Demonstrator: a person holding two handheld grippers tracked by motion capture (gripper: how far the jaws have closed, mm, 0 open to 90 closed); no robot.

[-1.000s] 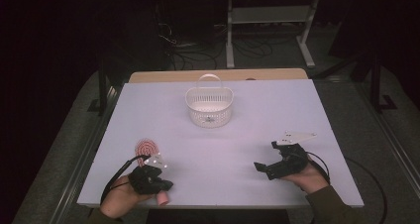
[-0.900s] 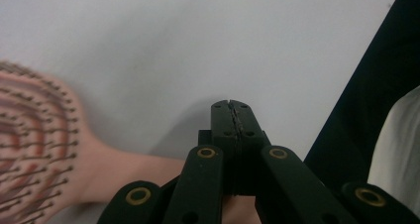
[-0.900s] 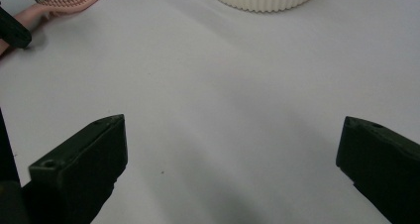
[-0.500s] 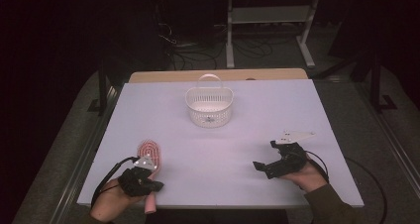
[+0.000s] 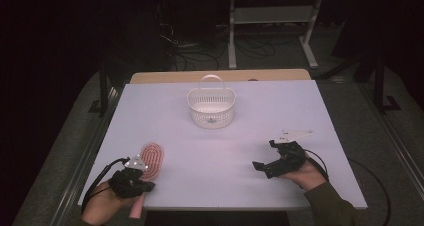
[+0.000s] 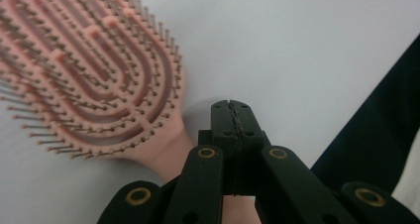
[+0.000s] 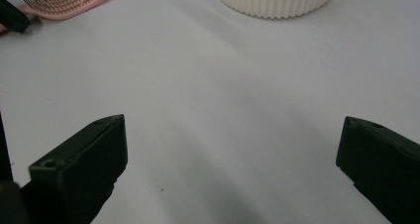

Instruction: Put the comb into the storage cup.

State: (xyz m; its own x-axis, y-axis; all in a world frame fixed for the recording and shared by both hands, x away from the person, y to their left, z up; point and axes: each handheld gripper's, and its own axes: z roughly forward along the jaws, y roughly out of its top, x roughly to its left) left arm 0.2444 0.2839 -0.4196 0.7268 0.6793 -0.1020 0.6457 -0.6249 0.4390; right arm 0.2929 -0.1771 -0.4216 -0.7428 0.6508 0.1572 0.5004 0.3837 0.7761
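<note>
The left tongs (image 6: 232, 105) are fully closed, jaws pressed together with nothing between them, sitting over the handle end of the pink hairbrush (image 6: 94, 75). The brush lies bristles up on the white table (image 5: 225, 151), near its front left corner. The right tongs (image 7: 233, 154) gape wide and empty, well apart from the brush, with the white basket (image 5: 211, 106) farther back.

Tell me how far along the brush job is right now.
Early stage. Done: nothing is in the white basket yet. In hand: the left gripper has its fingers shut with nothing between them, beside the pink hairbrush, which lies bristles-up on the table. The right gripper waits open. Left: probably grasping the brush and carrying it to the basket.
</note>
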